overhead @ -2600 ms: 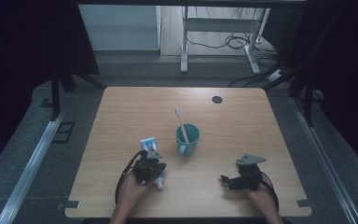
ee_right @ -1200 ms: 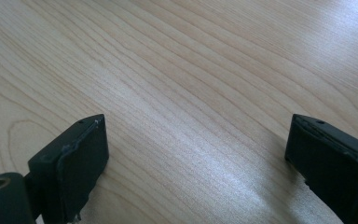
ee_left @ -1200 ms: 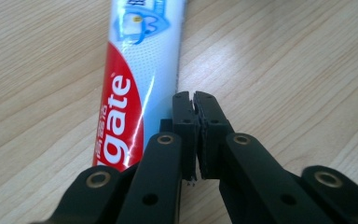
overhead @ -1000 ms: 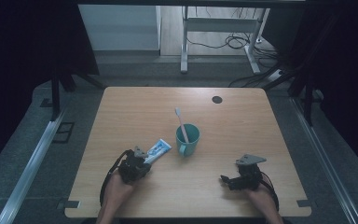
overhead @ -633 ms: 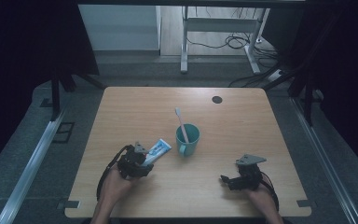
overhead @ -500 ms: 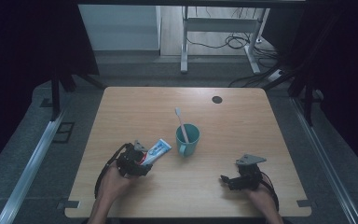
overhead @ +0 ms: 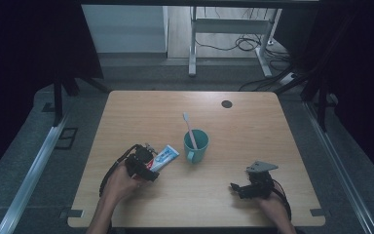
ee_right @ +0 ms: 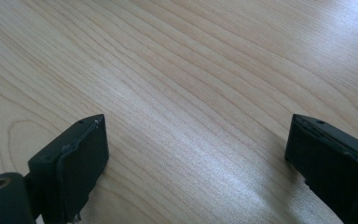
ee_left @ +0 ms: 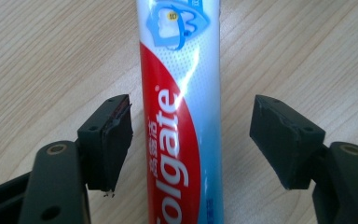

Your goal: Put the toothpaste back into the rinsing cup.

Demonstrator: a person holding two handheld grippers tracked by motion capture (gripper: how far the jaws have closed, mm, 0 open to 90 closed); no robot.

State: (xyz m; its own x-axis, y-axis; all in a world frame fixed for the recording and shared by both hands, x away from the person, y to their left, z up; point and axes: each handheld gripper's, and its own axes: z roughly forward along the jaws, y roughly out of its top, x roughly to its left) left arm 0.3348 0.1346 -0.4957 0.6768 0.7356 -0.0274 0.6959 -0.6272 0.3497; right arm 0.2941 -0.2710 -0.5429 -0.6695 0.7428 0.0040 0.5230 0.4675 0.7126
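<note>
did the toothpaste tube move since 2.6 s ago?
Yes. The toothpaste tube stood upright left of the teal cup; now it lies flat on the table, still left of the cup, between the open left hand-held gripper jaws.

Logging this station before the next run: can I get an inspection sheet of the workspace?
Surface: wooden table, with a dark round hole near the far edge.
Job's things: toothpaste tube lying flat beside a teal cup; toothbrush standing in the cup.
Clutter: nothing seen.
Grippers: left gripper open, jaws either side of the tube, gaps both sides; right gripper open over bare wood.
Cables: one trailing from each gripper; more on the floor behind.
Surroundings: dark curtains, metal desk legs beyond.
</note>
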